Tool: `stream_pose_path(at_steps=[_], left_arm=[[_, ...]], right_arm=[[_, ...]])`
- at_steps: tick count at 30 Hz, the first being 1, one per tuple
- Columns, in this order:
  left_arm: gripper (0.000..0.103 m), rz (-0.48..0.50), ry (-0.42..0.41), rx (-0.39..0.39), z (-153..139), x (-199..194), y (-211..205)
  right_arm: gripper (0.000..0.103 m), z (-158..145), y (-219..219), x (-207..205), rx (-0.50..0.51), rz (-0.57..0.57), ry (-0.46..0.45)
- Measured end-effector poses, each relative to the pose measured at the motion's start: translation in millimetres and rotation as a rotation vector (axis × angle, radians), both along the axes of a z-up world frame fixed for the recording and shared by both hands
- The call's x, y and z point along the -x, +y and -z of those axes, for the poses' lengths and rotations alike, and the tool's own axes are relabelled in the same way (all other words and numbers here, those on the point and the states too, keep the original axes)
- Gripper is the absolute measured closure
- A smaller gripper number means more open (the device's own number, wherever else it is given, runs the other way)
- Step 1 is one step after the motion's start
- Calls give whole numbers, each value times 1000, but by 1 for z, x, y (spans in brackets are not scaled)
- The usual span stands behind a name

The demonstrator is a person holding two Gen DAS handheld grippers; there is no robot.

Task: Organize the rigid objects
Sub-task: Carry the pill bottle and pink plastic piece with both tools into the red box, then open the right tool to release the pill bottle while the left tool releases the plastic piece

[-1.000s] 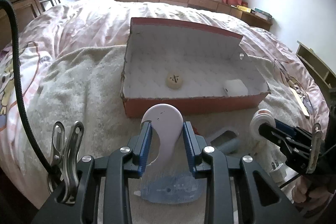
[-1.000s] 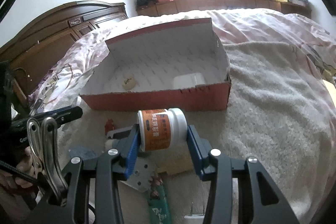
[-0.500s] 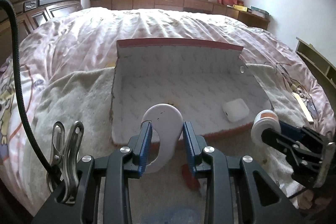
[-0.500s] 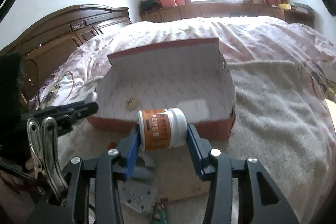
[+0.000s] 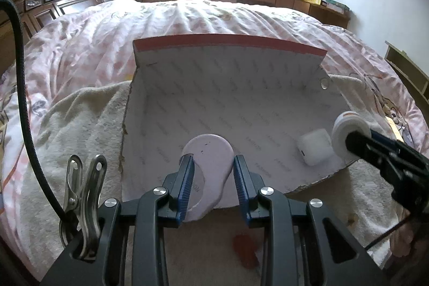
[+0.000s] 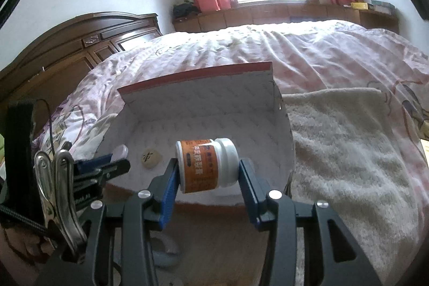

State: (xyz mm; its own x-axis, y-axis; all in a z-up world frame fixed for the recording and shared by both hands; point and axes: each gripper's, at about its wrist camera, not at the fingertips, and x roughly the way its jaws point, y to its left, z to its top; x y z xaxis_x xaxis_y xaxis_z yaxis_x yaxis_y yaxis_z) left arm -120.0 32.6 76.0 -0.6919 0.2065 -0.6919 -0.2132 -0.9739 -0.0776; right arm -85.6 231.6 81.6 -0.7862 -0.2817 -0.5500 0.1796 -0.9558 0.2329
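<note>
A red cardboard box (image 5: 228,44) with a white inside lies open on the bed, its lid standing up at the back. My left gripper (image 5: 213,165) is shut on a flat pale lilac plastic piece (image 5: 211,149) with a round head, held over the box's front wall. My right gripper (image 6: 208,164) is shut on a white-capped jar with an orange label (image 6: 201,168), held on its side above the box's front edge. Inside the box sit a small white case (image 5: 313,149) and a round beige token (image 6: 151,158). The left gripper (image 6: 118,165) shows at the left of the right wrist view.
The box rests on a cream fleece blanket (image 5: 80,119) spread over a pink quilt (image 5: 187,18). A small red thing (image 5: 245,251) lies on the blanket before the box, and a grey object (image 6: 163,251) lies under my right gripper. A dark wooden headboard (image 6: 67,50) stands to the left.
Both grippers have moved forward from the blanket to above the box's front wall, each still holding its thing. The loose items on the blanket have slid out of view below.
</note>
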Motion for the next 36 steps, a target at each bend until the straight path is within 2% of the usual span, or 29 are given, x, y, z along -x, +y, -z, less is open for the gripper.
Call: stream_pose_path(at_steps=[6,21,27,29,34,36], left_arm=[[72,2,-21,3,9,6,3],[71,5,14,45,9,11,7],[63,15,11,35,10,10,9],[61,16,13,39,10,9,9],[60,16,12,38,9,9,10],[50,13,12,35,9,8,11]], right_arm=[[57,4,2,18,-3,2,-11],[57,20,2,46,-26,24,-46],[54,19,0,47,-28,17,-39],[45,18,-1,45,-27,20,-28],[39,13,-1,41,-23,25,-8],[38,12,-1,39,-25,27,-9]])
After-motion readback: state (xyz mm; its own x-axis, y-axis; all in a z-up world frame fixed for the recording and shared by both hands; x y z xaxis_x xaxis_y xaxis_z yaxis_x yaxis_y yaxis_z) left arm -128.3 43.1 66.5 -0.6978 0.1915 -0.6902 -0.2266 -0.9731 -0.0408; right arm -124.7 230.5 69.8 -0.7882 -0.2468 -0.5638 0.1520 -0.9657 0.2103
